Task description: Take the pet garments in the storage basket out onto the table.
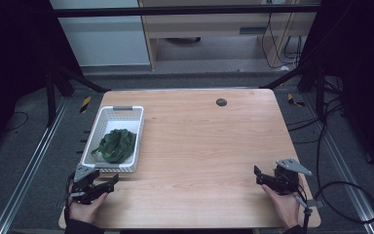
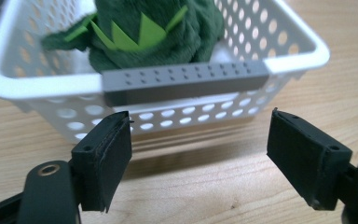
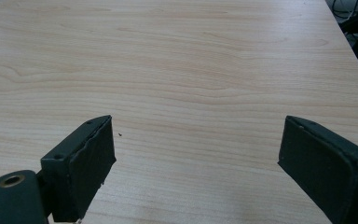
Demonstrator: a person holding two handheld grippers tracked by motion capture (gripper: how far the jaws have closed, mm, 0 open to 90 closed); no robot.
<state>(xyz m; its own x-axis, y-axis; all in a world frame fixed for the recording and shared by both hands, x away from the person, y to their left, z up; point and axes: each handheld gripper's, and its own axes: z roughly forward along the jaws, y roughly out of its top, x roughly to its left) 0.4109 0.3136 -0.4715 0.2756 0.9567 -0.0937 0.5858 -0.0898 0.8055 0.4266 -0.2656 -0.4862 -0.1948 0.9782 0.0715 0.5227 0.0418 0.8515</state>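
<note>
A white perforated basket (image 1: 105, 118) stands on the left side of the wooden table, with a grey handle (image 2: 186, 81) on its near end. Inside lies a dark green plush item (image 1: 115, 145) with light green spikes (image 2: 135, 35). My left gripper (image 1: 108, 183) rests at the table's near left corner, just in front of the basket, open and holding nothing (image 2: 200, 154). At the near right my right gripper (image 1: 259, 176) is open over bare wood (image 3: 196, 158), its jaws wide apart.
A small dark round disc (image 1: 221, 102) is set in the table near its far edge. The table (image 1: 209, 146) ends close to both hands at the front. Cables (image 1: 341, 195) trail on the floor to the right.
</note>
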